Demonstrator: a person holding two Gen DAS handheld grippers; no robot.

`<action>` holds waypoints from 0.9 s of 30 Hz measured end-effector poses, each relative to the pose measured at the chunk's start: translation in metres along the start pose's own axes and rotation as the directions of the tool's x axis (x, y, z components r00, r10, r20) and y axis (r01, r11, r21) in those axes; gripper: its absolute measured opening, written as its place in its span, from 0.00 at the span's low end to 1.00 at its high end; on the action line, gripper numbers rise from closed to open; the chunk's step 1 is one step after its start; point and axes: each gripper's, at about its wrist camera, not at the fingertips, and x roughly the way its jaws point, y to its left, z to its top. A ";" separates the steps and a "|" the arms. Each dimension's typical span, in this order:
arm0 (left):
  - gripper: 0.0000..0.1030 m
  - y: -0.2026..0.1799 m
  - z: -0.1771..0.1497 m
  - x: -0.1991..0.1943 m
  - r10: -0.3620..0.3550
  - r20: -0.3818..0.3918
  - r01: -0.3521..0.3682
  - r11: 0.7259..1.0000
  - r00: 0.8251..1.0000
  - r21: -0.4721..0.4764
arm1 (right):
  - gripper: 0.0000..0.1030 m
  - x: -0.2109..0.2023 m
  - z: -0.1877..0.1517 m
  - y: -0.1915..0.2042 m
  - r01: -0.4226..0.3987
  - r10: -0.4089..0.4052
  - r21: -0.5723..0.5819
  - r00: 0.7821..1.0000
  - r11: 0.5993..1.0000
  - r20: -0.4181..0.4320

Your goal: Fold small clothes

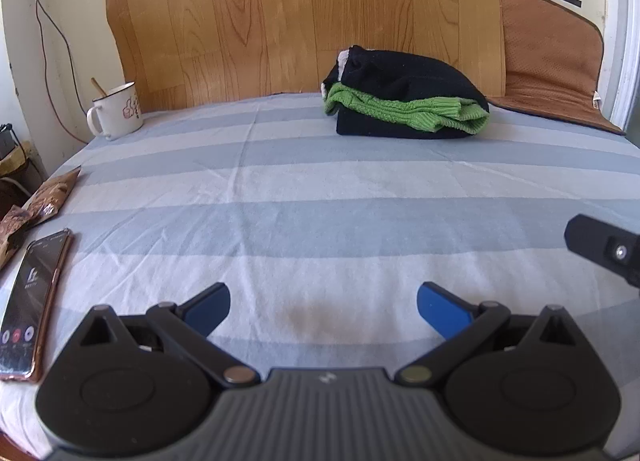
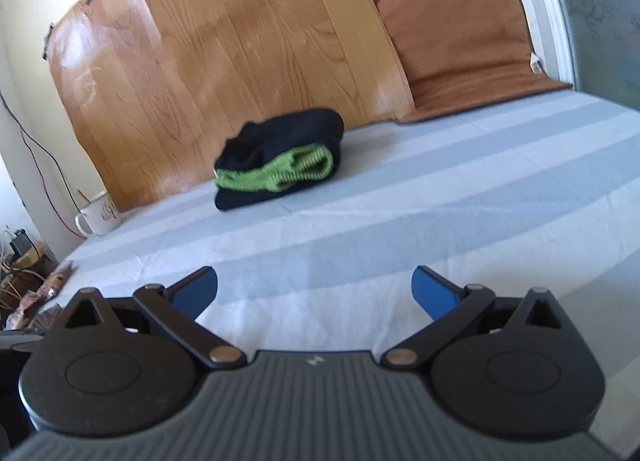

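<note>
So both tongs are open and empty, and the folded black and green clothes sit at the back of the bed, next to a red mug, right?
Nearly. The mug is white, as the left wrist view shows. The rest holds: the left tongs and right tongs are open and empty, and the folded black and green clothes sit at the back of the bed.

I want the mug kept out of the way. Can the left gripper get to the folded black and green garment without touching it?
Probably yes: the left gripper is open, only bare striped sheet lies before the garment, and the mug stands well off to the left.
</note>
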 end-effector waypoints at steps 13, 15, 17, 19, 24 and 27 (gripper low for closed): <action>1.00 0.012 0.009 0.026 -0.022 -0.026 0.022 1.000 0.999 -0.019 | 1.00 0.010 0.014 -0.004 0.012 -0.011 0.013 1.000 1.000 -0.006; 1.00 0.010 0.018 0.031 -0.027 0.003 0.027 1.000 1.000 -0.008 | 1.00 0.018 0.023 -0.007 -0.015 0.015 0.002 0.999 1.000 0.039; 1.00 0.008 0.028 0.036 -0.003 0.063 0.004 1.000 0.998 -0.004 | 1.00 0.032 0.028 -0.006 0.016 -0.011 -0.047 0.995 0.999 0.099; 1.00 0.008 0.033 0.044 0.019 0.084 -0.019 1.000 0.996 -0.002 | 1.00 0.045 0.031 -0.007 0.029 -0.022 -0.062 0.994 0.998 0.104; 1.00 0.005 0.029 0.051 0.013 0.070 -0.014 1.000 0.997 0.001 | 1.00 0.051 0.026 -0.017 -0.003 0.002 0.008 0.994 1.000 0.108; 1.00 0.004 0.028 0.051 0.018 0.072 -0.018 1.000 0.997 0.006 | 1.00 0.047 0.026 -0.021 -0.006 0.004 0.025 0.994 1.000 0.111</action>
